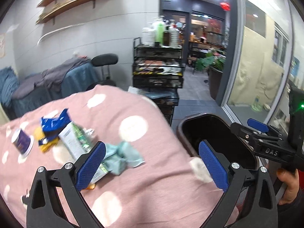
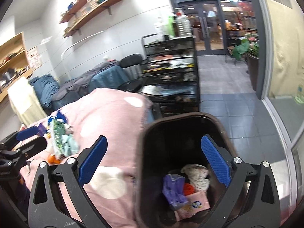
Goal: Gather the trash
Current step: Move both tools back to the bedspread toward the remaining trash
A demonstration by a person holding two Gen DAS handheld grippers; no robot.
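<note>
— Trash on the pink quilt (image 1: 133, 180) is what's left: a green-and-white carton (image 1: 73, 139), a crumpled pale-green tissue (image 1: 123, 154), a torn blue wrapper (image 1: 54, 122) and a small purple cup (image 1: 22, 141); the carton lies just beyond the left gripper's (image 1: 152, 166) left fingertip, the tissue between its fingertips and a little ahead, the cup well off to the left.

— And the bin?

— The bin (image 2: 150, 152) stands just beside the quilt's edge; the right gripper (image 2: 153, 164) hangs over its mouth, fingers spread wide with nothing between them; wrappers and a wad of tissue already lie at the bottom. The left one is just as wide apart and holds nothing.

— How will they handle?

— I'd guess the carton is light but fairly stiff; pinch it across its narrow sides; the tissue is soft and will squash, so take it by the thick bunched middle; the wrapper looks slippery and thin; the cup, by its rim.
</note>
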